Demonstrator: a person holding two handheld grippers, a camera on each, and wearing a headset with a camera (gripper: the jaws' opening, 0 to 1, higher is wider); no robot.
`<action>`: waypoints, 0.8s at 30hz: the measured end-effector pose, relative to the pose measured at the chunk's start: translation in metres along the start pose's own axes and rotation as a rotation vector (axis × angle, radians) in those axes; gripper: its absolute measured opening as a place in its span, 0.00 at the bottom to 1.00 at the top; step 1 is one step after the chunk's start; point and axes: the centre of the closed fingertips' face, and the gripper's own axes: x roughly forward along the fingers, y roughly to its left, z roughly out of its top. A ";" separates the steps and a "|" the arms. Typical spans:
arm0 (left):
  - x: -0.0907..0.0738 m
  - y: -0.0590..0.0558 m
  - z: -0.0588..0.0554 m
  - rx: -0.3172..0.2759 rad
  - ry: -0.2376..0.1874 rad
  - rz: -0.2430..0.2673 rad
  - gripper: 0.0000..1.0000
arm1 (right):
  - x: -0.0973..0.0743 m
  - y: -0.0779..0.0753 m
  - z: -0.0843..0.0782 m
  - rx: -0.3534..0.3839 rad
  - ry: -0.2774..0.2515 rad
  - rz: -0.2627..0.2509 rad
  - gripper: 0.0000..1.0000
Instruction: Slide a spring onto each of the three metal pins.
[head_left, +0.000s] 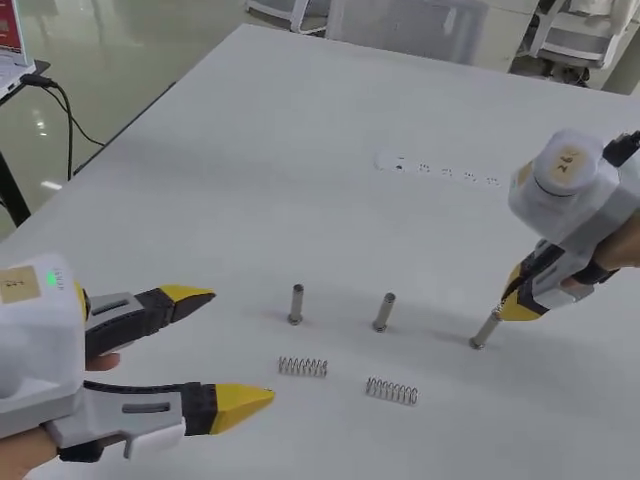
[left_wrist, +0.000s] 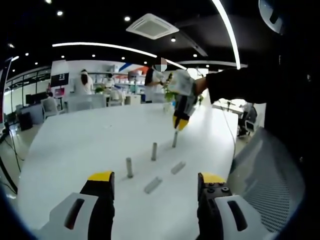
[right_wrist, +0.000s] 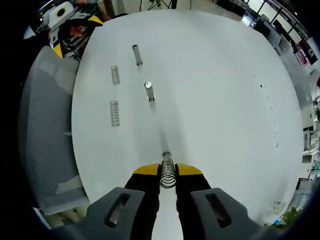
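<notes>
One spring (right_wrist: 168, 178) in right gripper (right_wrist: 168, 170), sticker (head_left: 568, 163) digits unclear

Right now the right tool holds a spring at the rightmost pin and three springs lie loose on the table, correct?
Not quite. The head view shows two lying loose on the table: the left spring and the right spring. The right tool does hold a third spring at the rightmost pin.

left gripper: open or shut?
Open. The left gripper has its jaws wide apart, gripping nothing.
</notes>
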 end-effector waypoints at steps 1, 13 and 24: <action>0.000 0.000 0.000 -0.001 0.000 0.000 0.63 | 0.000 0.000 0.000 0.000 0.002 0.000 0.09; -0.001 0.000 -0.002 -0.010 0.001 0.001 0.61 | 0.014 0.001 -0.002 0.003 0.031 0.019 0.09; -0.003 0.001 -0.001 -0.006 0.002 0.008 0.60 | 0.037 0.003 -0.004 0.006 0.080 0.009 0.09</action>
